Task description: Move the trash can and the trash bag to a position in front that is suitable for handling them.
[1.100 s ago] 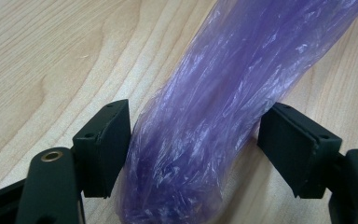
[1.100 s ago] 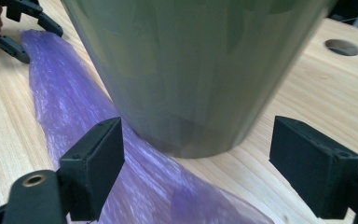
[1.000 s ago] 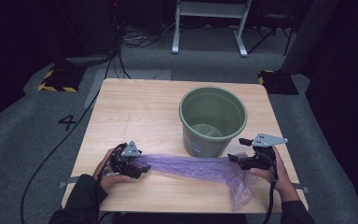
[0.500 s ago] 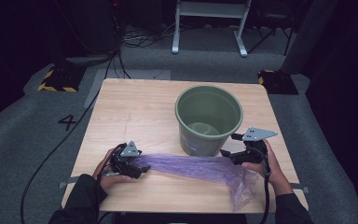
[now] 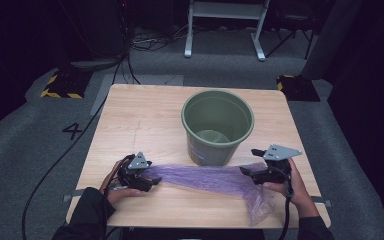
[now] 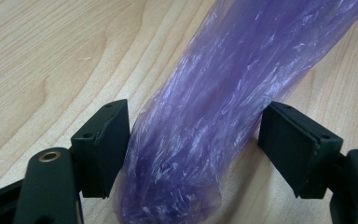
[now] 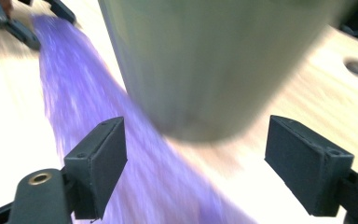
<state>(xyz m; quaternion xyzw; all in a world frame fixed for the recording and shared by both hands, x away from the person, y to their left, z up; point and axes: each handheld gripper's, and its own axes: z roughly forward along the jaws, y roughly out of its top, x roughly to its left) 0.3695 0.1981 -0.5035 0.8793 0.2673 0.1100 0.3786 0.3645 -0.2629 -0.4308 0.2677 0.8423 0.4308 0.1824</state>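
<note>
I am holding my left gripper [image 5: 152, 183] low over the near left part of the wooden table [image 5: 145, 120], its jaws spread wide with the end of the purple plastic bag [image 5: 205, 178] lying between them (one pad looks to be brushing the film, nothing pinched). The bag is stretching rightward across the table, just in front of the green bucket [image 5: 217, 125], its far end crumpling at the table's near right edge. My right gripper [image 5: 248, 174] is hovering beside the bucket over the bag, jaws also standing wide apart and gripping nothing (that gripper's view is blurred).
</note>
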